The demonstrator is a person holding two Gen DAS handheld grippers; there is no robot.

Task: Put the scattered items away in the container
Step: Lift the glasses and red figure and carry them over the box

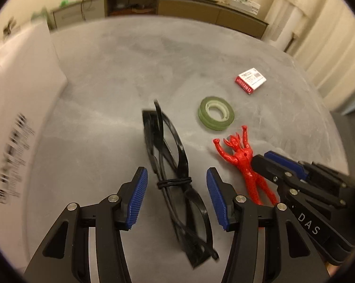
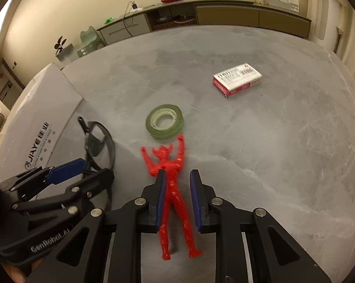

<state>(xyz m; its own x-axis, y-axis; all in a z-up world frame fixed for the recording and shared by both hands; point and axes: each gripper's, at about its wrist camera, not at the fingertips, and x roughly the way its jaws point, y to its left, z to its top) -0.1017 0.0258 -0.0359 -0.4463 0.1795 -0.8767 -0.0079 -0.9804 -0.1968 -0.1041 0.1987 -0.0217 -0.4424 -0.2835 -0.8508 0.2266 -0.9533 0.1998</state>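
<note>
Left tongs (image 1: 176,195) gaping around, not touching, stiff, scratch-prone folded glasses (image 1: 177,179) on the desk (image 1: 130,70), best pinched across the banded middle; right tongs (image 2: 177,198) part-open astride, not clearly gripping, light rigid red figure (image 2: 171,188); box (image 2: 36,127) reading "JIAYE", tongs marked "GenRobot.AI", "DAS".

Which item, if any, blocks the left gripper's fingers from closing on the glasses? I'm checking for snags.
Nothing visible does: the glasses lie between the left gripper's open jaws, and the red figure lies outside them.
</note>
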